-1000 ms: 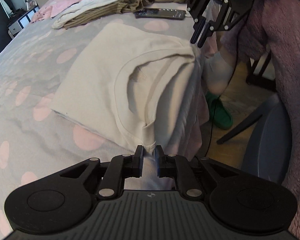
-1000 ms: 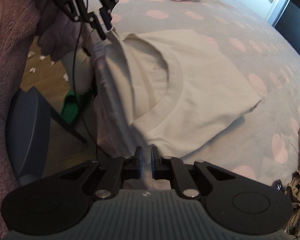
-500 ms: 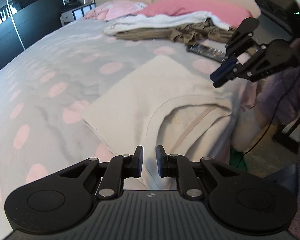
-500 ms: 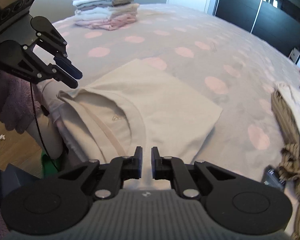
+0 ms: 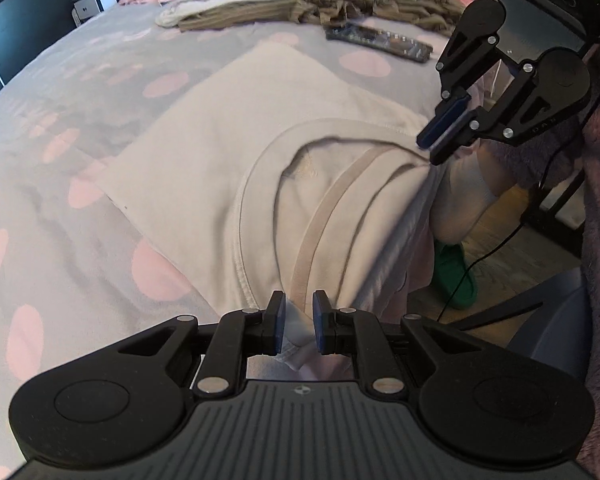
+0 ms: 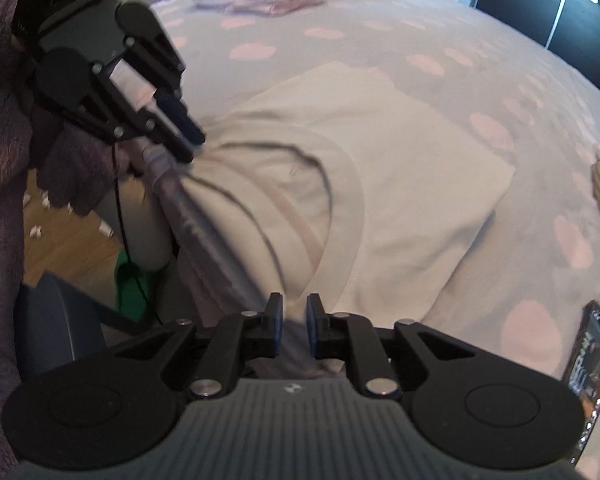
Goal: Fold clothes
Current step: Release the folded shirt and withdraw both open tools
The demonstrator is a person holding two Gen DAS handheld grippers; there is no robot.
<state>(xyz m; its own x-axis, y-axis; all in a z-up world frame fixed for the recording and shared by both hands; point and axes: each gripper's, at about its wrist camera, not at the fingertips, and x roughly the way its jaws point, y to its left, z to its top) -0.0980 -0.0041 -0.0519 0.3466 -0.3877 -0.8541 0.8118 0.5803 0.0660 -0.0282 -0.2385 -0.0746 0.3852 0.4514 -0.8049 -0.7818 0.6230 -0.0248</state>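
I am keeping the folded beige T-shirt (image 5: 220, 152) lying at the bed's (image 5: 80, 92) near edge. My left tongs (image 5: 297, 322) are standing slightly parted with its collar corner loose between them; my right tongs (image 6: 291, 326) are opening, pads off the cloth.
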